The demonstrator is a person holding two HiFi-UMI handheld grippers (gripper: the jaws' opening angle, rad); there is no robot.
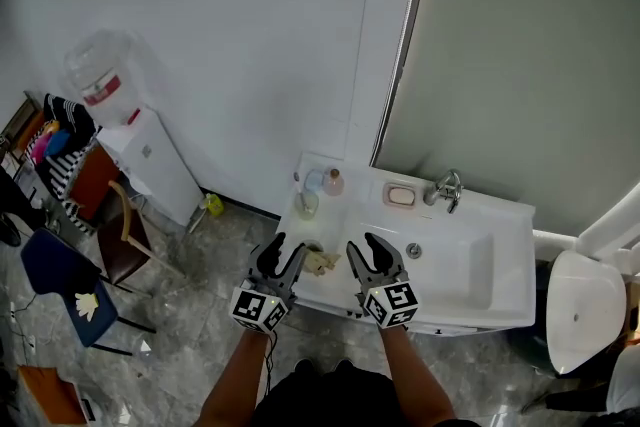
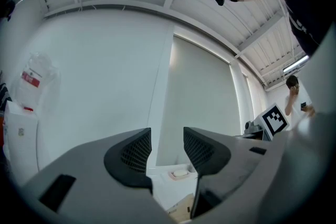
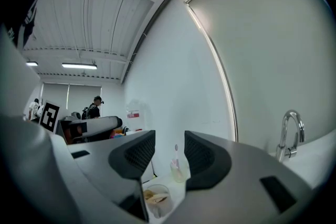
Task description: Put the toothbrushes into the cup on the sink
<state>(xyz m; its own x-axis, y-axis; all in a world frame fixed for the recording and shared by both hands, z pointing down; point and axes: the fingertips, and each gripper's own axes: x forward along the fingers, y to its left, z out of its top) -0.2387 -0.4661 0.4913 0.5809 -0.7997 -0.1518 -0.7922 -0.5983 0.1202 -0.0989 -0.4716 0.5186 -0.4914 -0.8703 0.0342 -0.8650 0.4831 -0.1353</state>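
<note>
A: Head view first: we are looking steeply down on the white sink (image 1: 470, 265), which is sitting against the far wall. A water dispenser (image 1: 150, 155) is standing well to its left.

B: We are holding both tools over the sink's near left edge, the left gripper (image 1: 290, 245) just left of the right gripper (image 1: 362, 243).

A: Are we gripping anything?

B: No. In the left gripper view the jaws are standing apart with nothing between them. Only the soap dish (image 2: 180, 172) is showing far beyond the gap. In the right gripper view the jaws are gaping too, and they are empty.

A: Where is the cup?

B: The cup (image 1: 307, 203) is standing at the sink's far left corner. In the right gripper view we are seeing a toothbrush (image 3: 176, 153) standing upright in it.

A: And nearer to us?

B: A clear container (image 3: 156, 199) is sitting by the near edge, holding beige pieces that we cannot identify.
</note>
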